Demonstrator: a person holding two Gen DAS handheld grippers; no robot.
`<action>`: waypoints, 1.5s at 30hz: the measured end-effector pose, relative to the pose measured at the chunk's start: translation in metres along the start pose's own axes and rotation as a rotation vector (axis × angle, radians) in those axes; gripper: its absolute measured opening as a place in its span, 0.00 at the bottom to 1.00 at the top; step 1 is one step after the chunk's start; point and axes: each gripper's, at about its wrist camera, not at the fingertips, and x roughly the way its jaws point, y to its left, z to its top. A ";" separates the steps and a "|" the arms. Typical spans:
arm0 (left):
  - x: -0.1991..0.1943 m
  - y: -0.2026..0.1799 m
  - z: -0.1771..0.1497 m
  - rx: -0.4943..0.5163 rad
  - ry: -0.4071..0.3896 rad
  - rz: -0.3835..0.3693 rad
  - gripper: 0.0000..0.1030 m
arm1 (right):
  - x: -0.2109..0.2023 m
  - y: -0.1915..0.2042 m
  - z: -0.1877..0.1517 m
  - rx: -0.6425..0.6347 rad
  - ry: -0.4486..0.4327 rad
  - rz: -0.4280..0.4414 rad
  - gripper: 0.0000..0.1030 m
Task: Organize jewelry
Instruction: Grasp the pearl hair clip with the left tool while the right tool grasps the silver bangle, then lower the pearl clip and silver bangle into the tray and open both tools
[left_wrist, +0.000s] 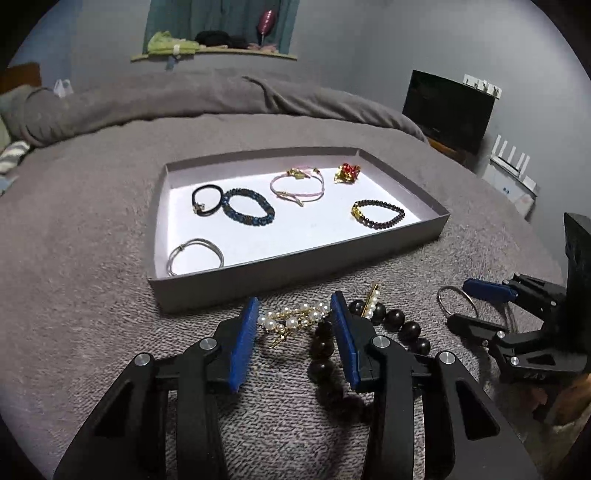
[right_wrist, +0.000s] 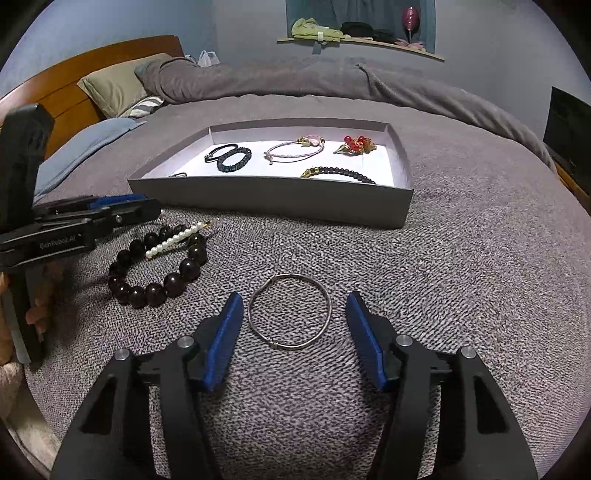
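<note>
Blue pads of the left hand-held gripper (left_wrist: 293, 314) sit on both sides of the pearl clip (left_wrist: 295, 319), not squeezing yet. Right hand-held gripper (right_wrist: 293, 317) is open around the silver ring (right_wrist: 289, 311). Both lie on the bed, near the tray (left_wrist: 295, 264). Next, I think: pinch gently, lift into the tray.

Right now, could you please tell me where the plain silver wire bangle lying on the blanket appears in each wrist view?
Left wrist view: the silver bangle lies at the right edge, by the right gripper.
Right wrist view: the silver bangle lies low in the centre, between the right gripper's spread fingers, not touching them.
Shared landmark: the grey tray lies beyond it in both views.
</note>
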 end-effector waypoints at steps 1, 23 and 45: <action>0.000 -0.001 0.000 0.007 0.004 0.004 0.41 | 0.001 0.000 0.000 -0.002 0.003 -0.002 0.57; -0.040 -0.014 0.014 0.042 -0.112 -0.028 0.41 | -0.026 -0.004 0.015 0.054 -0.118 0.049 0.45; 0.034 0.068 0.095 -0.023 0.060 -0.009 0.41 | 0.068 0.003 0.131 -0.032 0.007 0.103 0.45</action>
